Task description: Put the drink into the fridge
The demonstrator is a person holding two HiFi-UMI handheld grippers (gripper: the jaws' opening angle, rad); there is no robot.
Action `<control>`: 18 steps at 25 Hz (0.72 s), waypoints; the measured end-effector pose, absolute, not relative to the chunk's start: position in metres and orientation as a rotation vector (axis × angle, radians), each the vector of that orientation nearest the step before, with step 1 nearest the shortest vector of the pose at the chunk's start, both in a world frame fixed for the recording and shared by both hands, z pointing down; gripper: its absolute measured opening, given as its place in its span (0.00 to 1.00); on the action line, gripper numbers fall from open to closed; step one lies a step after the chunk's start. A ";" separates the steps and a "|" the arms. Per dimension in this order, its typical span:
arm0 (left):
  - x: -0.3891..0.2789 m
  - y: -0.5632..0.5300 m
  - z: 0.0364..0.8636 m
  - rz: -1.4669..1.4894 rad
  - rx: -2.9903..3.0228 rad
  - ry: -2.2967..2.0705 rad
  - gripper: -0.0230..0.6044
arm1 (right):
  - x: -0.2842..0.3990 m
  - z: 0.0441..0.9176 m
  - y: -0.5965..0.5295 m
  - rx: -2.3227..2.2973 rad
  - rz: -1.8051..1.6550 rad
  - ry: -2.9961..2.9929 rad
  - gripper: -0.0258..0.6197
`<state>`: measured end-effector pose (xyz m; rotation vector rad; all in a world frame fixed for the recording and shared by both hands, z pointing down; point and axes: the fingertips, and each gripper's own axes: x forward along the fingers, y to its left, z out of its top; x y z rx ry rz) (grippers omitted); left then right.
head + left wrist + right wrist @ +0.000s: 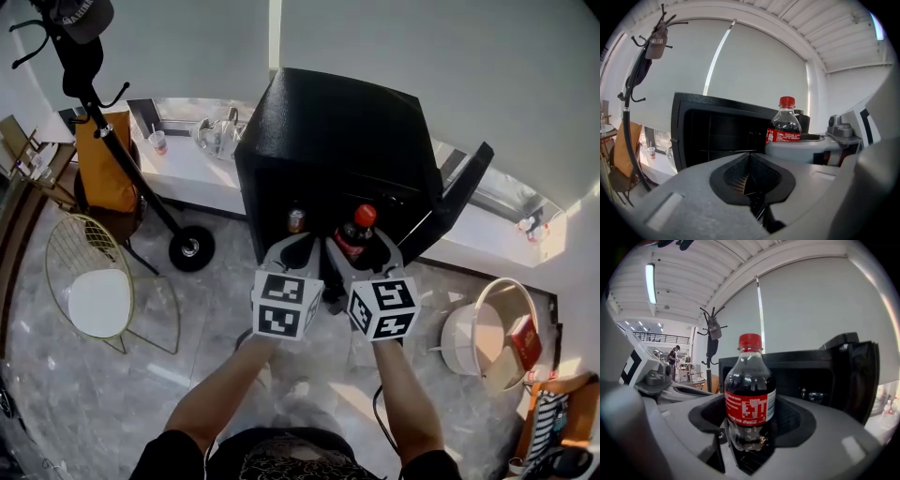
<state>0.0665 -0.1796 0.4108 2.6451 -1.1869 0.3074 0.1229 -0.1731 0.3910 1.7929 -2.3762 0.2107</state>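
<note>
A dark cola bottle [355, 232] [750, 397] with a red cap and red label stands upright between the pads of my right gripper [362, 249] [750, 430], which is shut on it. The black mini fridge [337, 131] [811, 373] [712, 133] is just ahead of both grippers, with its door [461, 192] [862, 373] swung open to the right. My left gripper [292, 246] [750, 158] hangs beside the right one, level with it, jaws shut with nothing between them. In the left gripper view the bottle [785, 124] shows to the right. A small can [296, 219] stands inside the fridge on the left.
A black coat stand [98, 112] with a round base [192, 248] stands to the left, next to a wire chair [89, 286]. A white bucket [487, 333] sits on the floor to the right. Behind the fridge runs a white sill [187, 155] with cups.
</note>
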 end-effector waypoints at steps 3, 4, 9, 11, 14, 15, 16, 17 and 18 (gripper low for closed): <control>0.071 -0.188 0.430 0.317 2.645 -1.176 0.04 | 0.127 0.412 -0.182 1.808 0.222 -2.372 0.52; 0.072 -0.191 0.437 0.321 2.642 -1.173 0.04 | 0.129 0.420 -0.185 1.816 0.227 -2.370 0.52; 0.075 -0.203 0.475 0.332 2.634 -1.150 0.04 | 0.134 0.461 -0.201 1.837 0.256 -2.358 0.52; 0.078 -0.207 0.489 0.347 2.639 -1.136 0.04 | 0.137 0.478 -0.207 1.839 0.262 -2.350 0.52; 0.085 -0.216 0.509 0.368 2.651 -1.120 0.04 | 0.144 0.503 -0.217 1.851 0.266 -2.338 0.52; 0.087 -0.219 0.516 0.374 2.652 -1.117 0.04 | 0.146 0.511 -0.221 1.858 0.268 -2.334 0.52; 0.088 -0.222 0.522 0.377 2.651 -1.115 0.04 | 0.149 0.518 -0.225 1.866 0.270 -2.330 0.52; 0.090 -0.226 0.528 0.376 2.648 -1.113 0.04 | 0.151 0.525 -0.229 1.874 0.272 -2.326 0.52; 0.092 -0.229 0.534 0.373 2.645 -1.112 0.04 | 0.153 0.531 -0.233 1.881 0.273 -2.324 0.52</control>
